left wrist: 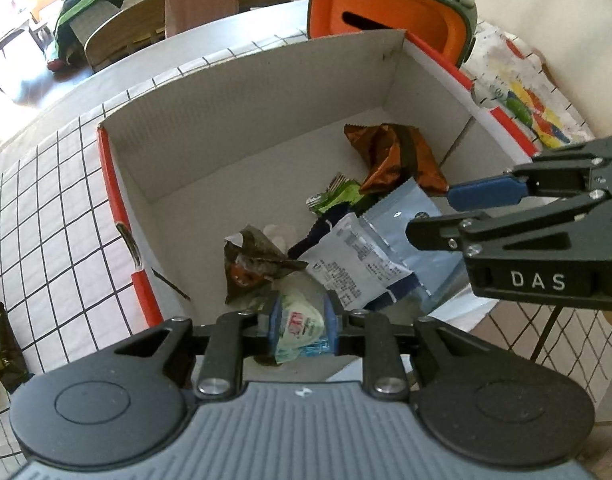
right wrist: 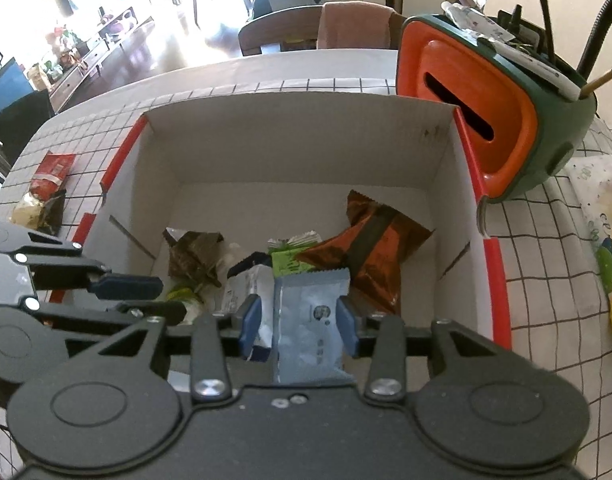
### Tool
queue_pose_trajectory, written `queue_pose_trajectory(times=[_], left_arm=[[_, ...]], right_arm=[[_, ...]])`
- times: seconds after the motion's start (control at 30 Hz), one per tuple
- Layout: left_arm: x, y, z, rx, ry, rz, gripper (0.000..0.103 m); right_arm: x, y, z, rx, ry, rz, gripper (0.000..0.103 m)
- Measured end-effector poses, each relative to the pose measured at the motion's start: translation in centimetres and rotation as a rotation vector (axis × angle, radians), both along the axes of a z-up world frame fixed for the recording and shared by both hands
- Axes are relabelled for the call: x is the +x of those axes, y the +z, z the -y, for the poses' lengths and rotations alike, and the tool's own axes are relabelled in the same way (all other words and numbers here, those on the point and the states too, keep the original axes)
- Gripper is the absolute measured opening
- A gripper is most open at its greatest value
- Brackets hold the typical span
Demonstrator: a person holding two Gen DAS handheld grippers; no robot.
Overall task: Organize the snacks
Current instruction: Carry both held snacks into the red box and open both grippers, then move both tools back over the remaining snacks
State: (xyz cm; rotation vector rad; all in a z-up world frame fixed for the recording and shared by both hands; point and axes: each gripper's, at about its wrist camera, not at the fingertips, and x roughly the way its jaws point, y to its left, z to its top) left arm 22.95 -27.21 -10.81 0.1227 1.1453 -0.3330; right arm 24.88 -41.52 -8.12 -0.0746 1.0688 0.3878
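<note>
Over the cardboard box (left wrist: 242, 128), our left gripper (left wrist: 302, 330) pinches a small white snack packet (left wrist: 300, 326); our right gripper (right wrist: 300, 326) clamps a pale blue packet (right wrist: 309, 320) above the other wrappers (right wrist: 369, 248) inside.

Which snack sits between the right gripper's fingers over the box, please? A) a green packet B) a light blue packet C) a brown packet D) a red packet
B: the right gripper has its blue pads on either side of the light blue packet above the cardboard box.
</note>
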Motion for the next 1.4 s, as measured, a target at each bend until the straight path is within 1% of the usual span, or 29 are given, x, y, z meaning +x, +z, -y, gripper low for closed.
queue_pose_trajectory(times=[0.07,0.1,0.13,0.17,0.2,0.23,0.3,0.4,0.47,0.53,0.6,0.67,0.77,0.87,0.93,0.97,1.03,1.17,1.4], left_arm=[[-0.3,0.5,-0.2,-0.014,0.006,0.011,0.029],[-0.4,0.8,-0.3,-0.021,0.008,0.019,0.034],[-0.6,1.1,-0.5,-0.031,0.012,0.029,0.044],[-0.8,1.5,-0.7,-0.04,0.019,0.042,0.05],[-1.0,1.9,-0.9,-0.05,0.025,0.058,0.059],[-1.2,2.4,-1.1,-0.058,0.03,0.075,0.061],[-1.6,3.1,-1.5,-0.065,0.035,0.096,0.062],[-2.2,4.1,-2.3,-0.08,0.049,0.126,0.065],[-2.7,4.7,-2.9,-0.087,0.06,0.146,0.067],[-3.1,5.2,-3.5,-0.096,0.069,0.162,0.068],[-3.6,5.7,-4.1,-0.1,0.077,0.177,0.069],[-4.0,6.0,-4.7,-0.106,0.084,0.19,0.07],[-4.8,6.4,-5.9,-0.114,0.098,0.206,0.074],[-5.5,6.8,-7.3,-0.128,0.115,0.216,0.075],[-6.1,7.0,-8.2,-0.133,0.122,0.23,0.078],[-6.4,7.2,-8.8,-0.132,0.125,0.241,0.079],[-7.0,7.4,-9.8,-0.129,0.132,0.263,0.082],[-8.3,7.7,-12.2,-0.132,0.145,0.292,0.083],[-10.1,7.5,-17.1,-0.131,0.177,0.303,0.084]], right_arm=[[-0.4,0.3,0.1,0.005,-0.002,0.009,0.043],[-0.6,0.5,0.3,0.01,-0.004,0.015,0.044],[-0.8,0.8,0.4,0.017,-0.008,0.023,0.044],[-0.9,1.0,0.4,0.022,-0.011,0.029,0.045],[-1.2,1.3,0.5,0.026,-0.014,0.034,0.048],[-1.4,1.5,0.6,0.032,-0.017,0.04,0.05],[-1.8,2.1,0.7,0.042,-0.025,0.056,0.059],[-2.5,3.0,0.8,0.064,-0.028,0.075,0.067],[-3.0,3.6,0.7,0.072,-0.031,0.093,0.075],[-3.4,4.2,0.6,0.082,-0.029,0.104,0.076],[-3.8,4.7,0.4,0.09,-0.028,0.111,0.081],[-4.2,5.2,0.0,0.099,-0.025,0.12,0.083],[-4.9,5.8,-0.8,0.103,-0.008,0.137,0.087],[-5.6,6.3,-2.0,0.099,0.014,0.153,0.088],[-6.0,6.5,-2.9,0.102,0.026,0.16,0.093],[-6.2,6.6,-3.3,0.104,0.031,0.164,0.098],[-6.6,6.9,-4.3,0.11,0.042,0.179,0.099],[-7.2,7.1,-6.6,0.118,0.067,0.186,0.102],[-8.6,7.1,-11.9,0.138,0.122,0.186,0.103]])
